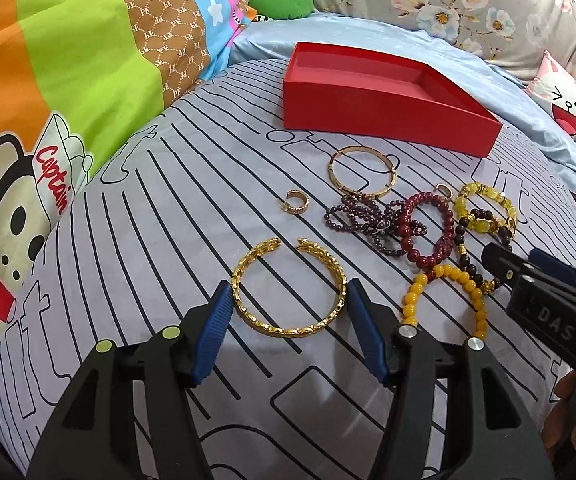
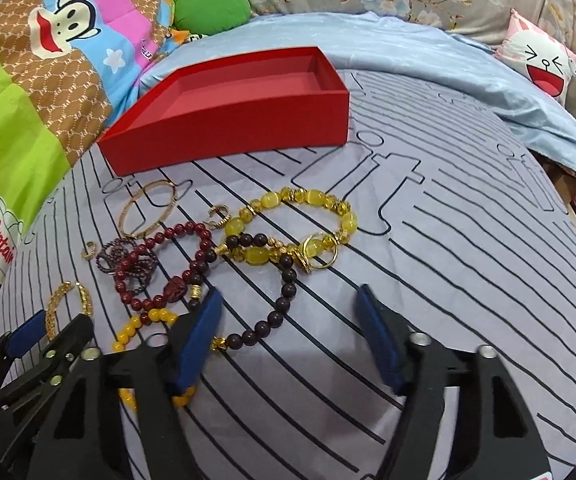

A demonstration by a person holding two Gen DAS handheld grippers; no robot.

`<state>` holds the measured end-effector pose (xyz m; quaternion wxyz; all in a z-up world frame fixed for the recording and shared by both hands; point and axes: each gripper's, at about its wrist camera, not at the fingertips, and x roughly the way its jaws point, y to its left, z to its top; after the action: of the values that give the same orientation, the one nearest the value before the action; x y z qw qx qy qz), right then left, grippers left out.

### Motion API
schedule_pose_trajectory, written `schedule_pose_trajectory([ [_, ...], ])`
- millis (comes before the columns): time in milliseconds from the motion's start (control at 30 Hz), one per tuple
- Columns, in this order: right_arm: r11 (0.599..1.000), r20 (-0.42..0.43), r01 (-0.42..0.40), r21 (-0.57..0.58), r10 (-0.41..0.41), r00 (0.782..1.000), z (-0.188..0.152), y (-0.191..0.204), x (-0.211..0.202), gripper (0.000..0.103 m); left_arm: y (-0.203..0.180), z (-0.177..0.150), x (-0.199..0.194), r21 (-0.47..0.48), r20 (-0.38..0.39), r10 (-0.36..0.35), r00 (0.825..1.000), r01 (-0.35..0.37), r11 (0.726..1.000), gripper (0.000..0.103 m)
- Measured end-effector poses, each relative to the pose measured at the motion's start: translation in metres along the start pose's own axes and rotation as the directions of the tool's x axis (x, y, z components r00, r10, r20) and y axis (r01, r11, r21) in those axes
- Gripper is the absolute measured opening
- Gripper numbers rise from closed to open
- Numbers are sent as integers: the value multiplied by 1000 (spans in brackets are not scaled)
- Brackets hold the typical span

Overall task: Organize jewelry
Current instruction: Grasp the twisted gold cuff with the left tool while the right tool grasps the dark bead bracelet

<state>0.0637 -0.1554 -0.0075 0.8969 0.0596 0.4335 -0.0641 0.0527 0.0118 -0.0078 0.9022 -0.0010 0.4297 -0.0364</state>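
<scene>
Because the gold cuff bangle (image 1: 289, 286) is a stiff open ring of metal, I judge it light, hard and a little slippery; the best hold seems across its two side arcs, away from the open gap at the far end. It has a textured, woven-looking surface and lies flat on the striped bedsheet (image 1: 168, 240), in front of the empty red box (image 1: 383, 120). The left gripper (image 1: 289, 312) has its jaws apart on both sides of this bangle, perhaps touching but I cannot tell. The right gripper (image 2: 288, 336) stands apart too, over the dark bead bracelet (image 2: 284, 292), holding nothing.
</scene>
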Motion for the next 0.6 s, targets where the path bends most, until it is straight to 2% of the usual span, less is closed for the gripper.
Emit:
schedule_pose_trajectory([
  [67,1000,3,13,-4,-13,1000,0,0,0,52,0,0,0,0,0,0,1000,0,1000,56],
  [200,1000,9,23,-6,-23,1000,-1,-1,-1,28,0,0,0,0,0,0,1000,0,1000,56],
  [233,1000,10,23,-9,-23,1000,-1,-1,-1,26,0,0,0,-1,0,-1,1000,1,1000,56],
  [300,1000,8,13,-11,-13,1000,-3,-2,-2,12,0,0,0,-1,0,-1,1000,1,1000,56],
  [400,1000,0,-2,-8,2,1000,-5,-3,-5,8,0,0,0,-2,0,-2,1000,2,1000,56],
  [600,999,-7,-38,12,38,999,-9,-10,-19,8,1,0,-1,-8,4,-7,1000,7,1000,56],
])
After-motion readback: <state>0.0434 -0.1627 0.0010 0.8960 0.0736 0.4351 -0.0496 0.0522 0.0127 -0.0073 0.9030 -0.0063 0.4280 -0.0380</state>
